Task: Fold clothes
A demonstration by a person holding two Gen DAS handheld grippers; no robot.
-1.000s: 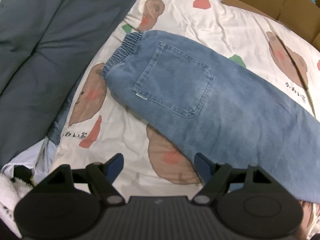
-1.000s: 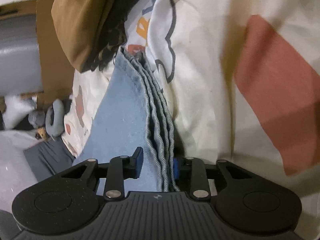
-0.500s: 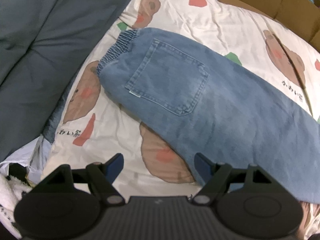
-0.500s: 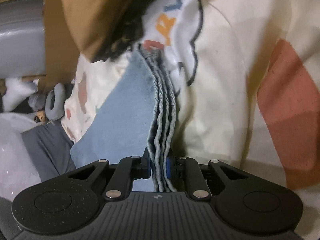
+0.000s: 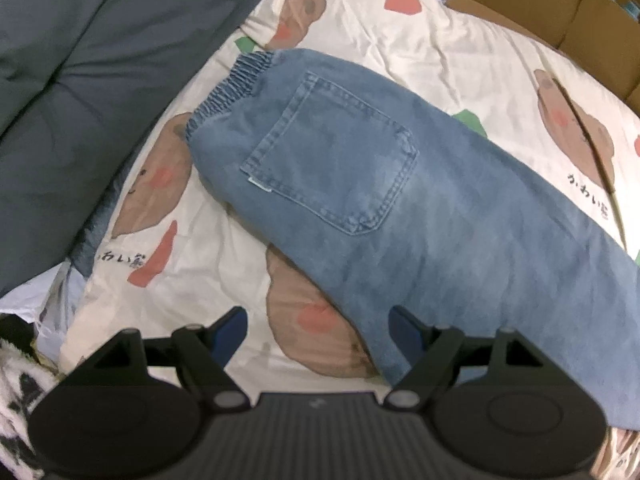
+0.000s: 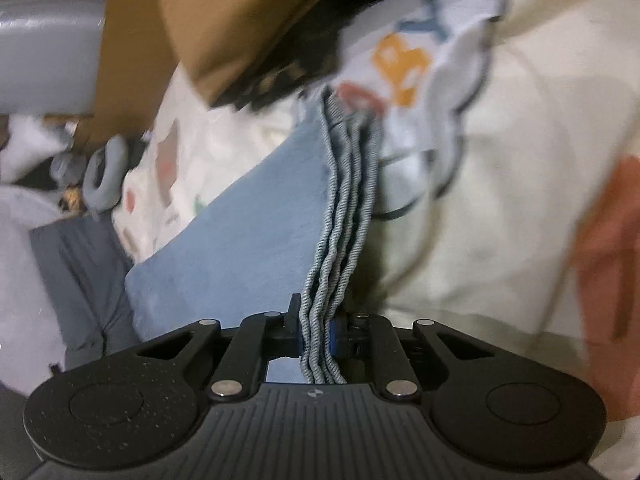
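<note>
1. Denim first: we see the jeans lying long and doubled leg on leg across the cartoon-print bedsheet, elastic waistband at the far left, back pocket up.
2. We judge them soft, fairly heavy and not slippery (they will sag between two holds), so the waistband and the hem edges are the places to take hold.
3. Our left gripper hovers spread wide and empty over the sheet, near the jeans' near edge.
4. Our right gripper is clenched on the stacked hems.
5. We see a cardboard box beyond the bed; its contents are hidden.
</note>
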